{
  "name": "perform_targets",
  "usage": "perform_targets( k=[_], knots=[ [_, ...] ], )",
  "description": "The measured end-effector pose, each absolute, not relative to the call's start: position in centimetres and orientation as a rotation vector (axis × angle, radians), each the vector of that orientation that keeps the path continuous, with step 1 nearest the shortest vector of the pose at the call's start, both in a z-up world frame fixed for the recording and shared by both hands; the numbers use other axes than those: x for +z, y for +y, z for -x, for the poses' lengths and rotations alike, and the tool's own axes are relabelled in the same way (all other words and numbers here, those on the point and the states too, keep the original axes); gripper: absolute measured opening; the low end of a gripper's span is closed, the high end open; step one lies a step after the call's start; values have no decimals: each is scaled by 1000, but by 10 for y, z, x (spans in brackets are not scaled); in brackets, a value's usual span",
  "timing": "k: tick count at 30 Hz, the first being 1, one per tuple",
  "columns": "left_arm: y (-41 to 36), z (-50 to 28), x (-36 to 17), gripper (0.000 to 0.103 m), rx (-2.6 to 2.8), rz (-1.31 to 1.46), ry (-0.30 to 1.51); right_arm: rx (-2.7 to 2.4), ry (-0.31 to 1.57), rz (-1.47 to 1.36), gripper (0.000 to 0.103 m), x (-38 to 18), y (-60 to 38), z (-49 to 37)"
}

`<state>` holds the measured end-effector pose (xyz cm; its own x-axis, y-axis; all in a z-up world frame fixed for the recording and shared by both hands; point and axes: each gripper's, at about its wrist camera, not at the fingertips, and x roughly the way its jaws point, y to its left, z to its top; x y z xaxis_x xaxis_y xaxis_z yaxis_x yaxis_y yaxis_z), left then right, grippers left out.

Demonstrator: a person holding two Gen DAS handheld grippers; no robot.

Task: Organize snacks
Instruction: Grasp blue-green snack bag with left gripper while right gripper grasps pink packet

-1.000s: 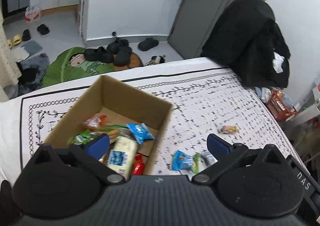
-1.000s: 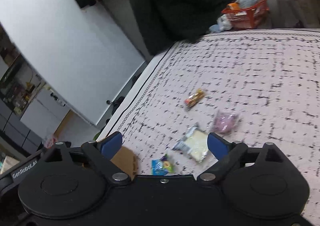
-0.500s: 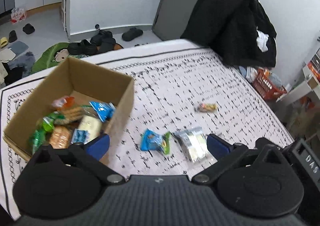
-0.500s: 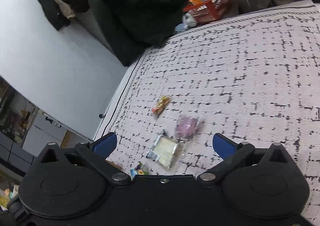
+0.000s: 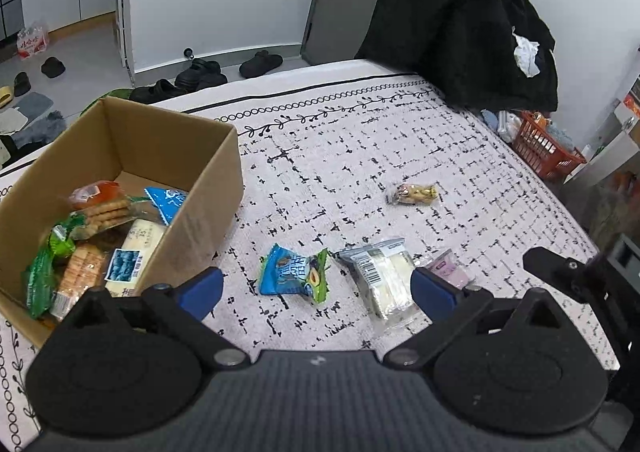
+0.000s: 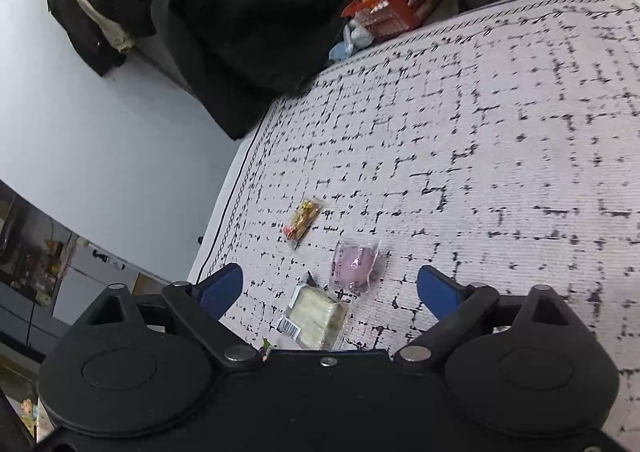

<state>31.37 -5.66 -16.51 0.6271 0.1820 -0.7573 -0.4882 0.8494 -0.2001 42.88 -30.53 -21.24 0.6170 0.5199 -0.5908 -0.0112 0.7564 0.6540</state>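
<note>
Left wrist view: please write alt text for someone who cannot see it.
The open left gripper hovers over a patterned cloth with four loose snack packets; a blue packet lies between its fingers. To the left, a cardboard box already holds several snacks.

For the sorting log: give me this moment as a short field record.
surface: patterned cloth
cardboard box: open, holds several snacks
loose on cloth: blue packet, clear white-bar pack, pink packet, small nut packet
left claw: open, empty, above the blue packet
right claw: open, empty, over the pink packet and white-bar pack
</note>
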Motion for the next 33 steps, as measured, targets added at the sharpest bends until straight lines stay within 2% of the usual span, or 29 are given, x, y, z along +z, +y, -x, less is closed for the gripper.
perform_targets(
  k=[7,12,17,23,26,28,31,33],
  knots=[
    [-56,-326,-184,94,405,397,815,336,940,-682,77,-236,-291,-444],
    [-55,-335,-198,88,414,385,817,337,942,-663,75,-238,-285,-453],
    [-56,-344,-210,87,422,349,817,309,974,-677,69,-249,-283,-458],
    [-51,-354,-223,80,425,345,834,284,996,-675,63,-259,-280,-464],
    [-47,-358,-229,72,428,357,856,282,996,-680,59,-262,-279,-466],
    [-41,-359,-234,59,436,393,875,281,993,-686,56,-264,-277,-468],
    [-34,-357,-236,47,445,417,862,277,991,-683,50,-267,-277,-470],
    [-31,-356,-234,44,442,433,861,273,989,-685,45,-268,-278,-471]
  ],
)
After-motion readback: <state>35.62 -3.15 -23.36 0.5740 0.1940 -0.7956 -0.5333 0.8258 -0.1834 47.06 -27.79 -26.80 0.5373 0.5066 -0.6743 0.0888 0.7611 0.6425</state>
